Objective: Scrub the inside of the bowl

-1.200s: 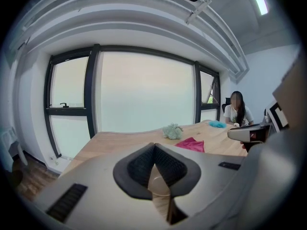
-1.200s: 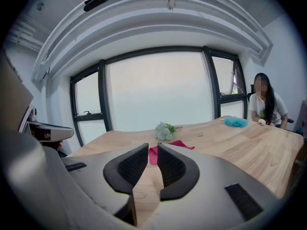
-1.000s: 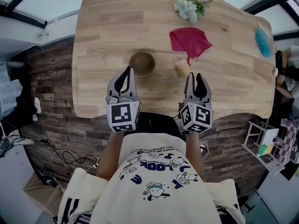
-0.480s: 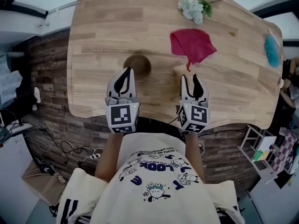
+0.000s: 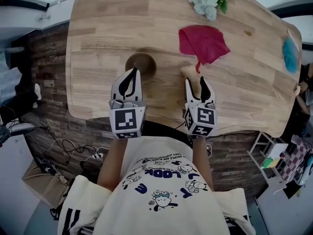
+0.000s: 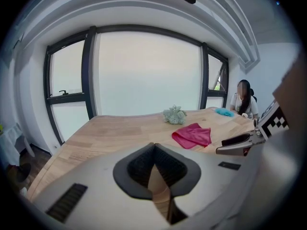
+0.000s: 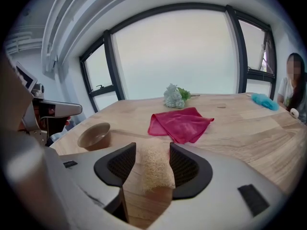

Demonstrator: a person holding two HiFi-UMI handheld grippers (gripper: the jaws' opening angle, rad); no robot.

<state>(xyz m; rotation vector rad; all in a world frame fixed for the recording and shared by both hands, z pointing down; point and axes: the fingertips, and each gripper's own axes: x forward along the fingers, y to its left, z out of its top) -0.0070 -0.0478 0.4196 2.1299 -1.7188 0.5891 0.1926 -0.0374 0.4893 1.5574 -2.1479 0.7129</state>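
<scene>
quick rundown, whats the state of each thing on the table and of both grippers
left gripper: shut, empty
right gripper: open, jaws have just been opening, loofah sponge between them
loofah sponge: lying on the table, not gripped
bowl: upright on the table, not held
red cloth: rumpled, lying on the table
flower bunch: lying on its side

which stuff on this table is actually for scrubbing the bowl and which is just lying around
For the job:
- bowl
- scrub sponge, on the table between the right gripper's jaws, which have just been opening

Just lying about:
- red cloth
- bunch of flowers
- blue fluffy thing at the far edge
</scene>
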